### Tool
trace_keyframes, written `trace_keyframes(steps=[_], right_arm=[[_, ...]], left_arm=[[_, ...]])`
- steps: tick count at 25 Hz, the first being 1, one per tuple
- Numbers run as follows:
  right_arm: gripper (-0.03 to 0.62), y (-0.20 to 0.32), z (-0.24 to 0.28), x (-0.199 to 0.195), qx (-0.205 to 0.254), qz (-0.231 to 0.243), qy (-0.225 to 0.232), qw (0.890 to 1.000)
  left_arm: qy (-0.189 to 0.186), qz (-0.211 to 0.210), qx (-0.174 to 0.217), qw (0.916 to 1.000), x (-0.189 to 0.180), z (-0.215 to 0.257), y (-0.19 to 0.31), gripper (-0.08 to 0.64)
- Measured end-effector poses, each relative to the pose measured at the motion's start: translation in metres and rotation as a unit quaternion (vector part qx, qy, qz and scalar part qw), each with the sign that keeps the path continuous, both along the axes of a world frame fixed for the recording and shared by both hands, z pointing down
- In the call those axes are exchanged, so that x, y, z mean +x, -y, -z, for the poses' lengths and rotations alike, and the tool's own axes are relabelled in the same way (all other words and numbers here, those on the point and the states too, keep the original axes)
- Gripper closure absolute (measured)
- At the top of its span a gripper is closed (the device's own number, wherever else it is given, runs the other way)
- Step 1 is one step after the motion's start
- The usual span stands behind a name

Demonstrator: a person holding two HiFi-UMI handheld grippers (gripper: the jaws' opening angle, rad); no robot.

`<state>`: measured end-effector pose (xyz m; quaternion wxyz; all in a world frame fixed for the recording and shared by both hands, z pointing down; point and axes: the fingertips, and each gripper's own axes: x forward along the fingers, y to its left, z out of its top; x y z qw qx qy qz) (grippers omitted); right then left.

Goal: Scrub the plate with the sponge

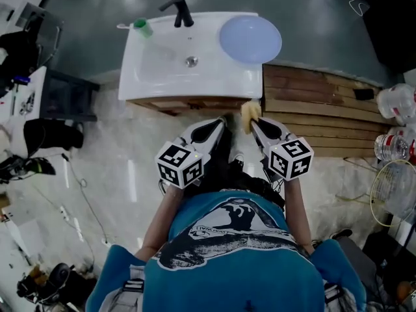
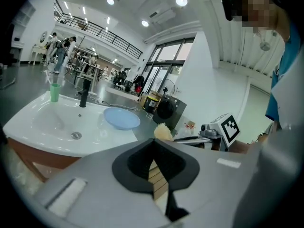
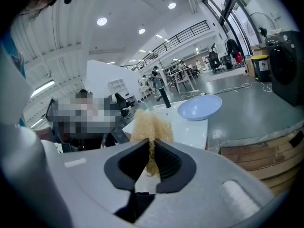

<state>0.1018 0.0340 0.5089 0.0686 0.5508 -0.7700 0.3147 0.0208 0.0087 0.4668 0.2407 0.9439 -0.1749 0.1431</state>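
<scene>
Head view: my left gripper (image 1: 220, 123) is closed and empty, my right gripper (image 1: 255, 122) pinches the sponge (image 1: 249, 114), plate (image 1: 250, 39) well ahead. Left gripper view: jaws together, plate ahead-left. Right gripper view: sponge clamped, plate ahead-right

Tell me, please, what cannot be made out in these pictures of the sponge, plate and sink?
- Lower part of the sponge: right gripper view, hidden inside the right tongs, which are shut on it.
- Any dirt on the plate: too small in every view.
- Contents of the green cup: too small, head view.
</scene>
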Motion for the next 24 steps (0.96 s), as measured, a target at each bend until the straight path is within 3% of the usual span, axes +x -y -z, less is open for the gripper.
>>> trace_keyframes(steps=[9,24], right_arm=[[0.560,-0.028,0.006,-0.014,0.008,0.027,-0.021,0.999],[0.561,-0.043,0.011,-0.006,0.013,0.017,-0.026,0.999]], left_arm=[[0.000,0.019,0.001,0.9998,-0.014,-0.004,-0.028,0.549],[-0.001,-0.002,0.004,1.0000,0.000,-0.003,-0.041,0.549]])
